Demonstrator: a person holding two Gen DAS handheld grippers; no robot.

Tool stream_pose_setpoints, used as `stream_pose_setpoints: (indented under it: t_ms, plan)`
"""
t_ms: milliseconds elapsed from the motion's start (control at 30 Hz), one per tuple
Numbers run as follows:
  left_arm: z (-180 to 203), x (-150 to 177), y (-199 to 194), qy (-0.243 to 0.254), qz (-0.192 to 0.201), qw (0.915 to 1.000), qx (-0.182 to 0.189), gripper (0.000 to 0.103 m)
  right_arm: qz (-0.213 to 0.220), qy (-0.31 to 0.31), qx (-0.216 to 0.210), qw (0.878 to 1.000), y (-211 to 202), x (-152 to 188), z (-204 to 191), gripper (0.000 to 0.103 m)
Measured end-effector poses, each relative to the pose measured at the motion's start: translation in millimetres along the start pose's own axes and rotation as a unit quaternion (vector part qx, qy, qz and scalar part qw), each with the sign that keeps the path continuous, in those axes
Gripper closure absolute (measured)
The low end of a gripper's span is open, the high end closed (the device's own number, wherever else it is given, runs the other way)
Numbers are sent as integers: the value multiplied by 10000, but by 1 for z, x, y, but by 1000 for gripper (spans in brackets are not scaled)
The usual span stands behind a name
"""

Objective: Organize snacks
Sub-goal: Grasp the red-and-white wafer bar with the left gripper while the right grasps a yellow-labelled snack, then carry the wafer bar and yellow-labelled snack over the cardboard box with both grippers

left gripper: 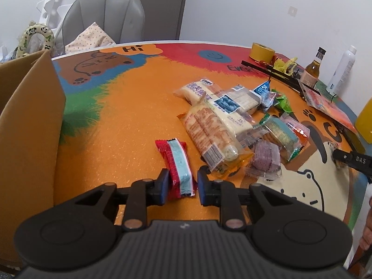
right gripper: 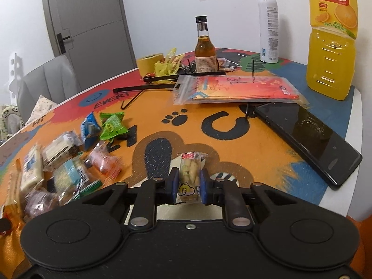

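Observation:
My left gripper (left gripper: pixel 182 186) is open around the near end of a red and light-blue snack packet (left gripper: pixel 177 166) that lies on the orange table mat (left gripper: pixel 121 127); its pads stand just off the packet's sides. A pile of wrapped snacks (left gripper: pixel 232 125) lies to the right of it. An open cardboard box (left gripper: pixel 28 125) stands at the left. My right gripper (right gripper: pixel 189 186) is shut on a clear chicken-feet snack packet (right gripper: pixel 189 174) with a yellow cartoon face, above the mat. The snack pile (right gripper: pixel 67 153) also shows in the right wrist view, to its left.
A black phone (right gripper: pixel 307 137), a red zip bag (right gripper: pixel 234 88), an orange juice bottle (right gripper: pixel 330 39), a white spray can (right gripper: pixel 268 23), a small brown bottle (right gripper: pixel 204 46), yellow tape (right gripper: pixel 148 64) and a black wire stand (right gripper: pixel 162 81) sit at the far side. A grey chair (left gripper: pixel 104 18) is behind the table.

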State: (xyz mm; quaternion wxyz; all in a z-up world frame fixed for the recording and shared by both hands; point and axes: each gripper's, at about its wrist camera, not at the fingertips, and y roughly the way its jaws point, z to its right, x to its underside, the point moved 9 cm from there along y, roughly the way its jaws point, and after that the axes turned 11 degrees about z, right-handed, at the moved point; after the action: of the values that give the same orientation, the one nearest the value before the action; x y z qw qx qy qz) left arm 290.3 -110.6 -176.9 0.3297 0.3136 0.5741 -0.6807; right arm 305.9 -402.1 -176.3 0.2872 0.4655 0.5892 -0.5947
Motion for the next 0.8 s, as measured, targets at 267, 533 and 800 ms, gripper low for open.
stream_pose_setpoints:
  t_ms: [267,533,800]
  plan:
    - [0,-4,-5,-59,79,9999,74,84,21,-48,-249,9997,-16,-1,-16,86]
    - [-2,-21,-24,-109,330,9992,180,84,131,-157,-641,9977,-33,-11,-51,86]
    - [-7,-41,-47,-118,596,9977,290,84,240,-285,-972,9946,-49,-21,-93,86]
